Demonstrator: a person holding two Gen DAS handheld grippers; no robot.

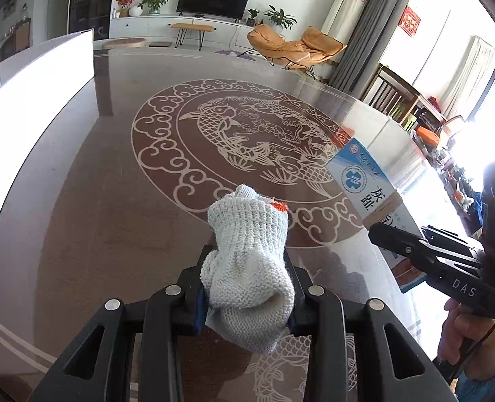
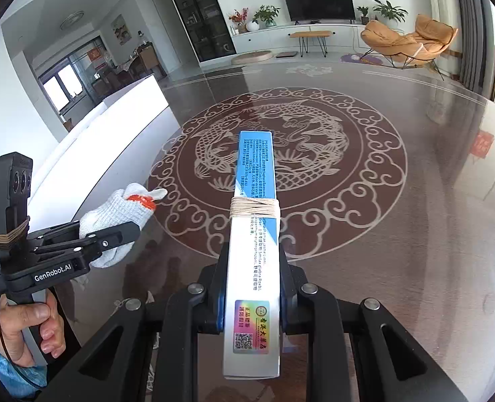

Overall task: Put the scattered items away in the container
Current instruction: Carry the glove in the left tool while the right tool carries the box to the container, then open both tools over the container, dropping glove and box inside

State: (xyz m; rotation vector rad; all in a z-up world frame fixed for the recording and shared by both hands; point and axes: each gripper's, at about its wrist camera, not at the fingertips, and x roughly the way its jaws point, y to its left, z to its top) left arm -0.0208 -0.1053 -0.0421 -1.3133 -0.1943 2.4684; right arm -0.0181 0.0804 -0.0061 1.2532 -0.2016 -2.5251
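My left gripper [image 1: 247, 261] is shut on a white knitted work glove [image 1: 247, 254] with an orange cuff edge and holds it above the glass table. The glove also shows in the right wrist view [image 2: 120, 214], clamped in the left gripper [image 2: 113, 234]. My right gripper [image 2: 252, 261] is shut on a long blue-and-white box [image 2: 254, 221] bound with string, held above the table. In the left wrist view the box [image 1: 364, 181] sticks out of the right gripper [image 1: 381, 234] at the right. A white container wall [image 1: 36, 100] stands at the table's left, also seen in the right wrist view [image 2: 113, 140].
The dark glass table [image 1: 113, 201] carries a round fish pattern [image 2: 280, 167]. Beyond its far edge lie a TV unit [image 1: 210, 0], orange lounge chairs [image 1: 294, 47] and wooden chairs [image 1: 394, 93] at the right.
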